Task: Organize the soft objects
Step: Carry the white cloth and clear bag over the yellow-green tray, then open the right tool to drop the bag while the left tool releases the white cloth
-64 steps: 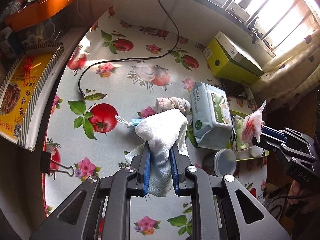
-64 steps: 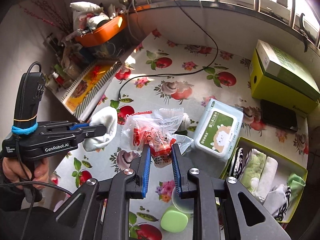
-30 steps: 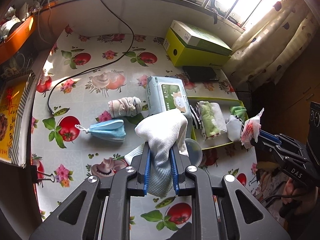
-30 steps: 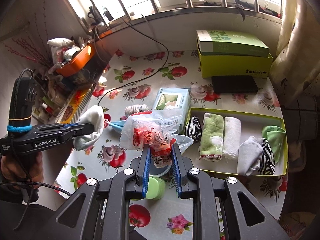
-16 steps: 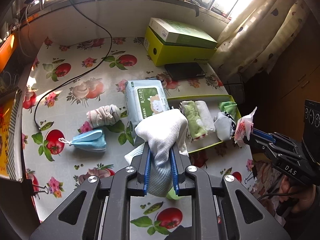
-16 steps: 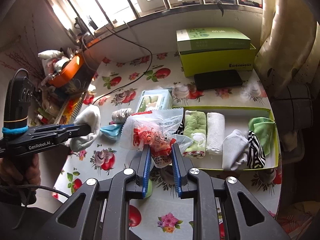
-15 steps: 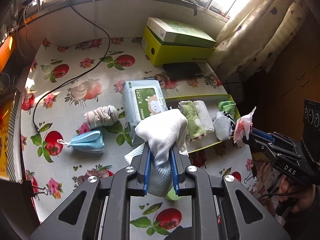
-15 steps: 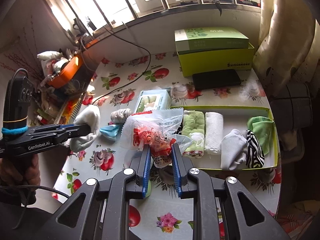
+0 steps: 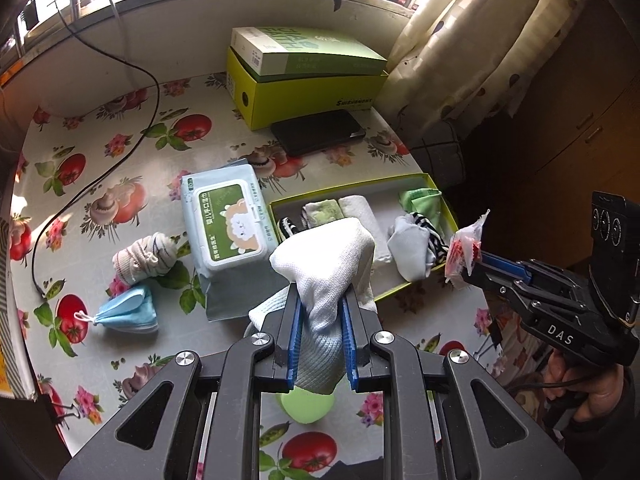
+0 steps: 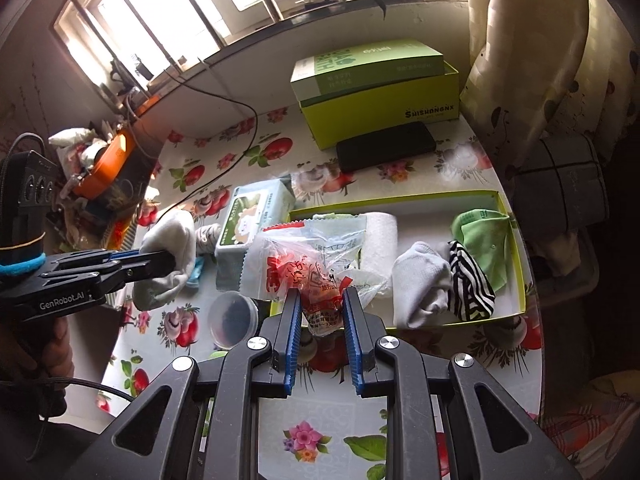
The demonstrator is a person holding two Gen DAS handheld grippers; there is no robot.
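Observation:
My left gripper [image 9: 320, 300] is shut on a white cloth [image 9: 326, 264] and holds it above the table, near the left end of the yellow-green tray [image 9: 448, 206]. It also shows in the right wrist view [image 10: 168, 260]. My right gripper [image 10: 319, 296] is shut on a clear plastic bag with red print [image 10: 304, 264], held above the tray's [image 10: 516, 248] front left part. The tray holds rolled towels and socks: a white roll [image 10: 380, 232], a white sock [image 10: 420, 280], a striped sock [image 10: 468, 280], a green cloth [image 10: 480, 236]. A rolled striped sock [image 9: 144, 258] and a blue face mask [image 9: 128, 310] lie on the table at left.
A wet-wipes pack [image 9: 224, 220] lies left of the tray. A yellow-green box [image 9: 304, 88] with a carton on top stands at the back, a black phone [image 9: 318, 132] before it. A round clear lid [image 10: 234, 318] and a green lid [image 9: 306, 402] lie near the front. A cable [image 9: 100, 152] crosses the back left.
Both grippers have moved right, towards the tray, still holding the cloth and the bag. The tray now lies closer under both of them.

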